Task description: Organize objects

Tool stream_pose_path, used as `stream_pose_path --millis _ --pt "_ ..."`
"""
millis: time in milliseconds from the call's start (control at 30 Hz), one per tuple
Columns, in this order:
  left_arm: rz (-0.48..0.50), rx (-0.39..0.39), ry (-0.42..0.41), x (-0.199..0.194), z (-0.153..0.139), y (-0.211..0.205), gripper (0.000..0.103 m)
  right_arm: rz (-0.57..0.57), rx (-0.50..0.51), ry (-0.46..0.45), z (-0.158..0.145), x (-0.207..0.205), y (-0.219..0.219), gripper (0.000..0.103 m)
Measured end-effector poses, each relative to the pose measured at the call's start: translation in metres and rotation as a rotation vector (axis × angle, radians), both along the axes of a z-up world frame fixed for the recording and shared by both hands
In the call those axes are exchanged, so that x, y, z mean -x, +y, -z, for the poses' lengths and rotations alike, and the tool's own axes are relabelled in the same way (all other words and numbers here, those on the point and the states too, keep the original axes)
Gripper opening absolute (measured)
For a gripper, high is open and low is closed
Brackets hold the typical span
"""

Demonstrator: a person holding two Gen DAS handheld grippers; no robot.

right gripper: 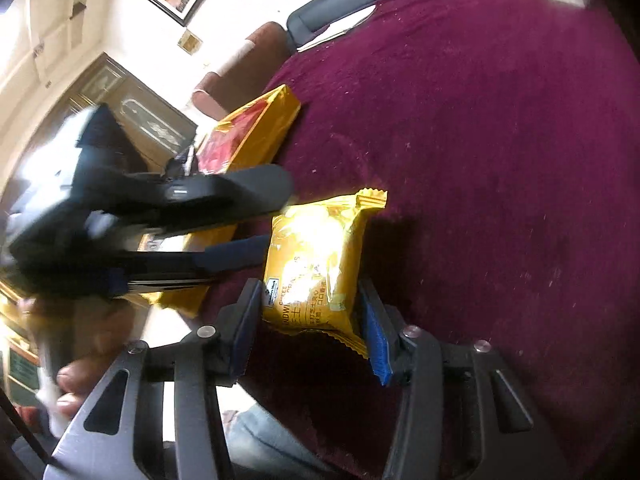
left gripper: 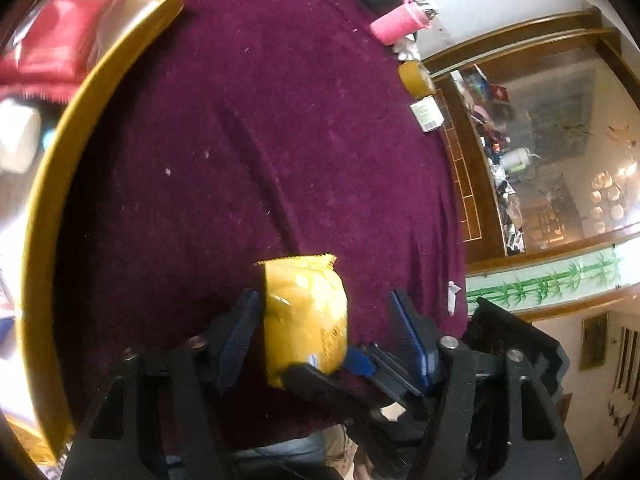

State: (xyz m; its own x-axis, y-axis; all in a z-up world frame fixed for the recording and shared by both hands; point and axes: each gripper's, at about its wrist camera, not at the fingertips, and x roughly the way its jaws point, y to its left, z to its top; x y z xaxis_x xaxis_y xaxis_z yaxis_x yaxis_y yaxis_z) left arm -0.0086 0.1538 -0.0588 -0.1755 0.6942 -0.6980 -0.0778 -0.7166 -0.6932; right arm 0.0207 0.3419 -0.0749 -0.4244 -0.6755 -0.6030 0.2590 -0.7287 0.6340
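Observation:
A yellow snack packet [right gripper: 316,256] stands on end over the maroon cloth [right gripper: 480,140]. My right gripper [right gripper: 308,286] is shut on its lower end, a pad pressing on each side. In the left wrist view the right gripper [left gripper: 332,364] reaches in from the right and pinches the packet [left gripper: 304,312] at its bottom. My left gripper [left gripper: 324,300] is open around the packet: its left pad lies against the packet's edge and its right pad stands well clear. A gold box [right gripper: 256,128] with a red pack inside lies just behind the left gripper [right gripper: 280,214].
The gold box's rim [left gripper: 52,200] curves along the left, close by. At the cloth's far edge sit a pink roll [left gripper: 396,24], a roll of tape [left gripper: 416,76] and a small white box [left gripper: 426,114]. A glass-fronted wooden cabinet [left gripper: 540,140] stands beyond. A black case [right gripper: 340,8] lies at the back.

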Motion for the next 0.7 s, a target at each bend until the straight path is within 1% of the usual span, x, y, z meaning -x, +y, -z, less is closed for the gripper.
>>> stream_pose_path --millis 33,100,167,200,400,600,700 --pt "-0.002 -0.001 -0.004 -0.001 0.001 0.0 0.047 -0.003 0.01 0.0 0.0 -0.001 0.001 0.046" --pt "-0.015 0.01 -0.003 -0.002 0.001 0.0 0.034 -0.001 0.016 0.001 -0.001 -0.003 0.002 0.046" --pt "-0.025 0.025 0.01 -0.003 0.001 -0.001 0.026 0.002 0.016 -0.005 -0.002 -0.002 0.0 0.046" --pt "-0.027 0.029 0.014 -0.004 0.0 -0.001 0.024 0.0 0.015 -0.006 -0.002 -0.002 -0.002 0.046" --pt "-0.026 0.061 0.129 -0.019 -0.02 -0.003 0.019 -0.013 0.034 0.006 -0.008 0.001 -0.012 0.046" --pt "-0.03 0.089 0.237 -0.03 -0.045 -0.003 0.018 -0.035 0.043 0.041 -0.024 0.004 -0.024 0.046" --pt "-0.044 0.096 0.271 -0.034 -0.053 -0.01 0.017 -0.052 0.046 0.053 -0.031 0.009 -0.033 0.046"
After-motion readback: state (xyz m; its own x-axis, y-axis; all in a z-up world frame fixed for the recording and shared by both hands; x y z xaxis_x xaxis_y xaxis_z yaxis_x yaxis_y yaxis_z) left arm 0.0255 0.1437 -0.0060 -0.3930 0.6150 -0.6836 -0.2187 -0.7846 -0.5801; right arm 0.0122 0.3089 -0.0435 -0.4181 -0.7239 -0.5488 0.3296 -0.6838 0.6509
